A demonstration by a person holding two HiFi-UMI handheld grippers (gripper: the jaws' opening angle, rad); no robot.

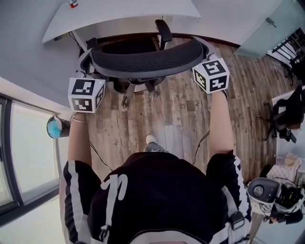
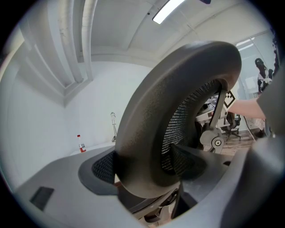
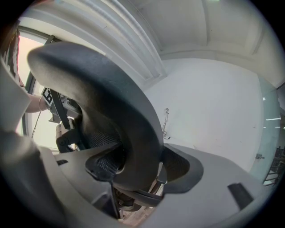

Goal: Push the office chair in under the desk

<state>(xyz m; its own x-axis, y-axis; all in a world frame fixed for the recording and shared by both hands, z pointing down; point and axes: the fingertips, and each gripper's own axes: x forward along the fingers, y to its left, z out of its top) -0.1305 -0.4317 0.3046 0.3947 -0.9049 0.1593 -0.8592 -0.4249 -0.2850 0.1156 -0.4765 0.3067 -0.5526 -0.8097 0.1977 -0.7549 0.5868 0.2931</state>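
Observation:
The black mesh office chair (image 1: 147,59) stands facing the white desk (image 1: 124,16), its seat and one armrest (image 1: 163,29) at the desk's edge. My left gripper (image 1: 86,61) is shut on the left end of the backrest and my right gripper (image 1: 206,51) is shut on the right end. In the left gripper view the backrest's thick rim (image 2: 151,133) sits between the jaws of the left gripper (image 2: 149,178), both pads against it. The right gripper view shows the same: the rim (image 3: 129,133) is clamped in the right gripper (image 3: 138,178).
A small red-capped bottle (image 1: 73,4) stands on the desk's far side. A round blue-lidded cup (image 1: 57,127) sits on the window sill at left. Another dark chair (image 1: 286,116) and cluttered gear are at right. My foot (image 1: 151,139) is on the wooden floor behind the chair's base (image 1: 138,88).

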